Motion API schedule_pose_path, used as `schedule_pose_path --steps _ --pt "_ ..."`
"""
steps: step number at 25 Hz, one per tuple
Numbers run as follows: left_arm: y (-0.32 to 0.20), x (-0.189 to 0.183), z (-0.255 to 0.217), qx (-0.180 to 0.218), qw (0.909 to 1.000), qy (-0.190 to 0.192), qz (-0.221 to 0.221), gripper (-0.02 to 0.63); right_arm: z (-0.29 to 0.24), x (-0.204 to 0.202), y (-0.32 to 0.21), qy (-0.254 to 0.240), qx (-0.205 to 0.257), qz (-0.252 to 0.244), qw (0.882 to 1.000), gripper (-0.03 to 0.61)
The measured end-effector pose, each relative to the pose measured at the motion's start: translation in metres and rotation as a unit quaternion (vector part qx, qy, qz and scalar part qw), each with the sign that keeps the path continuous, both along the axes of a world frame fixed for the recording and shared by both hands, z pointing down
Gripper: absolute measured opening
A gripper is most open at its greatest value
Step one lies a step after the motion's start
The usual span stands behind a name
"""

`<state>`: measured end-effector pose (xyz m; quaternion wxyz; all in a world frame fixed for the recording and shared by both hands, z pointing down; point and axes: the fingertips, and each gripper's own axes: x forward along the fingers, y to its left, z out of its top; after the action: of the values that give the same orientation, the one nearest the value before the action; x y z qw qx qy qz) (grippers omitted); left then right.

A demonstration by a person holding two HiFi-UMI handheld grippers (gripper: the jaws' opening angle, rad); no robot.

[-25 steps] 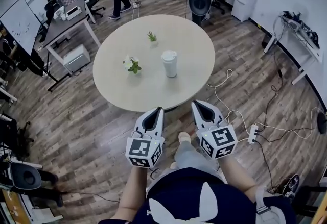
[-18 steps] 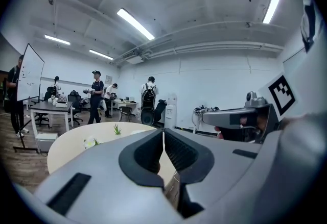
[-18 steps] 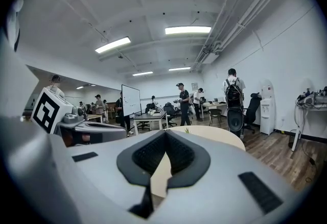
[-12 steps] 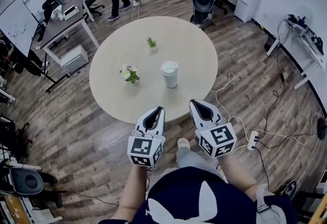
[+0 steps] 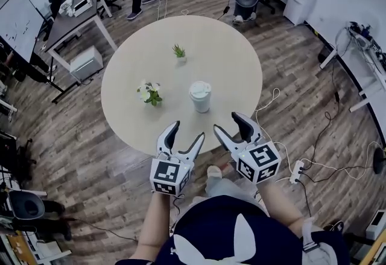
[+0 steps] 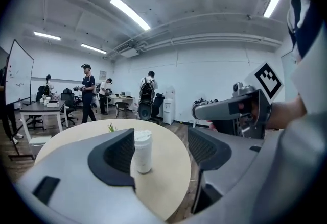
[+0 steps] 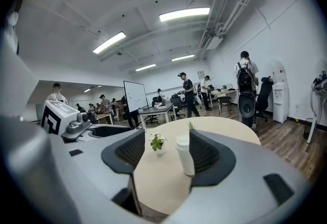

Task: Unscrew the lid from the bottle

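Nearest you, your left gripper [image 5: 185, 134] and right gripper [image 5: 229, 125] hang side by side just short of the round worktop's [image 5: 235, 46] 6 o'clock edge. Both sets of jaws are opening and grasp nothing, probably so that one can steady the body and the other turn the cap. At their 12 o'clock, well apart, stands the bottle [image 5: 199, 99], white and upright, its white lid [image 5: 200, 87] still on. A flowering plant [image 5: 149, 93] sits at its 9 o'clock and a green sprig [image 5: 178, 51] at its 11.
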<state>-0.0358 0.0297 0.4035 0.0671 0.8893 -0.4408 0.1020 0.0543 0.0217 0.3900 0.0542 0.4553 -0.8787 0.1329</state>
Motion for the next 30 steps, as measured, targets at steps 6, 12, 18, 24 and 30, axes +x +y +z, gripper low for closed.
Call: schedule_pose_path --steps 6,12,18,24,30 --pt "-0.027 0.005 0.025 -0.015 0.9992 -0.028 -0.025 0.321 0.025 0.006 -0.023 0.013 -0.029 -0.032 0.999 0.319" --pt "-0.036 -0.003 0.046 -0.035 0.997 -0.051 -0.045 0.321 0.043 -0.002 -0.04 0.015 -0.058 -0.059 0.996 0.388" --pt "-0.037 -0.007 0.079 -0.07 0.9942 -0.074 -0.033 0.321 0.051 -0.009 -0.051 0.016 -0.063 -0.063 0.996 0.393" --pt "-0.052 -0.003 0.102 -0.094 0.9926 -0.074 -0.026 0.321 0.054 -0.009 -0.071 0.027 -0.065 -0.057 0.996 0.393" --pt "-0.08 0.003 0.122 -0.111 0.9907 -0.078 -0.014 0.321 0.06 -0.015 -0.094 0.043 -0.081 -0.062 0.994 0.393"
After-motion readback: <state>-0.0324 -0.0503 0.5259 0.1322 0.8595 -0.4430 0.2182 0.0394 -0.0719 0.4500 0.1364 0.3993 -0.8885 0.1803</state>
